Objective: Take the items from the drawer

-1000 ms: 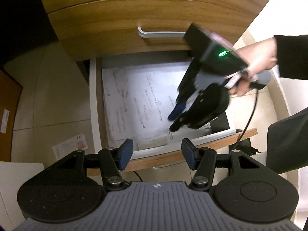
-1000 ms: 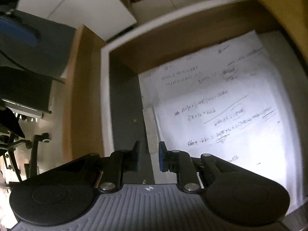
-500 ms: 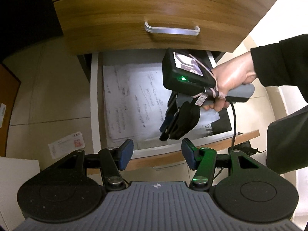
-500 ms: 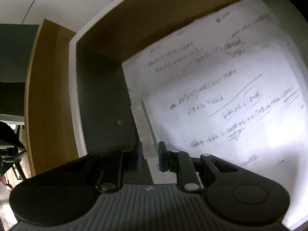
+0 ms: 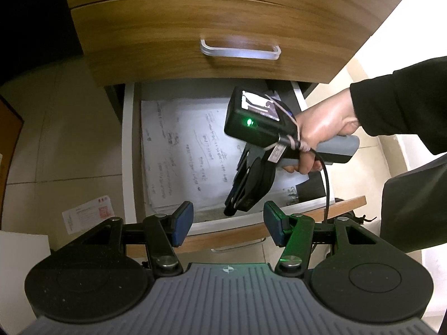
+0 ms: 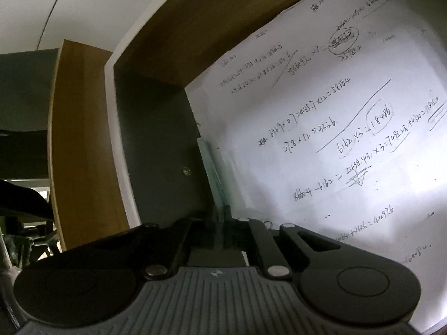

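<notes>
Right gripper [image 6: 222, 217] tips hidden, clamped on a thin slip [image 6: 213, 167], left gripper [image 5: 227, 220] held apart, empty, one drawer [image 5: 128, 150] open, several sheets [image 6: 321, 139], count unclear.

Open drawer [image 5: 129, 150] lined with handwritten papers

In the left wrist view the pulled-out drawer fills the middle of the frame, its white rim running down the left and its wooden front along the bottom edge. White sheets of paper [image 5: 178, 150] covered in handwriting lie flat on its grey floor, overlapping one another. In the right wrist view the same sheets [image 6: 321, 145] fill the right of the frame, a narrow pale slip [image 6: 213, 173] lies at their left edge, and bare grey drawer floor [image 6: 159, 145] shows left of it.
</notes>
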`<move>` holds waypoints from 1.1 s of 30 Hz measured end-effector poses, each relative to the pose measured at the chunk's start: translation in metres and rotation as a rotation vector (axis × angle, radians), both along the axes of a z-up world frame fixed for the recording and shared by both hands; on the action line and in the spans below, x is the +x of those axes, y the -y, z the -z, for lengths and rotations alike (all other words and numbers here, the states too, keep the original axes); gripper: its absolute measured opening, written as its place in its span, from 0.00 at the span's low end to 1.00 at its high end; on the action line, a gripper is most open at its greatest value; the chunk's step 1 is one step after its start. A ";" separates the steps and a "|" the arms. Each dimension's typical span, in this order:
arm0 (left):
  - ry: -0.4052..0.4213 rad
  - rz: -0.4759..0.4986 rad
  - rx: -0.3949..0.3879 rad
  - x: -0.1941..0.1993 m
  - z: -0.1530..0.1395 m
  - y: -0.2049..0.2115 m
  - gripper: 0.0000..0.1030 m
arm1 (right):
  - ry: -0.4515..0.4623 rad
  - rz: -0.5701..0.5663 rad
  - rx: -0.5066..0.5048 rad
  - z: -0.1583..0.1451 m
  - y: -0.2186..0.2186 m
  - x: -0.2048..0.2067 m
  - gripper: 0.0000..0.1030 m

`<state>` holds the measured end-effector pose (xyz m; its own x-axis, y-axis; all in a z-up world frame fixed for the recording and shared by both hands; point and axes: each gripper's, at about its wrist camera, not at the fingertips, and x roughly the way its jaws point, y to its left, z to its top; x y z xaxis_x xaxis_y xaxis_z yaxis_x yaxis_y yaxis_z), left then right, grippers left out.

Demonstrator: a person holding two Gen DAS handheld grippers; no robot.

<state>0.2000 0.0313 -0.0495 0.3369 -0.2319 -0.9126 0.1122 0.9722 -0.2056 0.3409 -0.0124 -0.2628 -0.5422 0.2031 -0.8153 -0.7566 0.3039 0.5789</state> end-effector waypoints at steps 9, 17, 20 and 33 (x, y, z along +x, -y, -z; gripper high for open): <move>-0.017 -0.005 0.008 -0.003 0.006 0.000 0.57 | 0.056 -0.003 -0.001 0.008 0.000 -0.002 0.15; -0.027 -0.002 0.012 -0.004 0.011 0.003 0.57 | 0.032 -0.043 -0.028 0.008 0.003 -0.003 0.17; -0.025 -0.003 0.009 -0.004 0.012 0.003 0.57 | 0.019 -0.032 -0.031 0.010 0.006 -0.001 0.17; -0.033 -0.009 0.022 -0.003 0.016 0.005 0.57 | -0.042 -0.048 -0.006 0.006 0.012 0.000 0.01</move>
<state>0.1967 0.0262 -0.0653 0.3085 -0.2091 -0.9280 0.0973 0.9774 -0.1879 0.3406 -0.0240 -0.2690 -0.5847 0.1711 -0.7930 -0.7456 0.2717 0.6084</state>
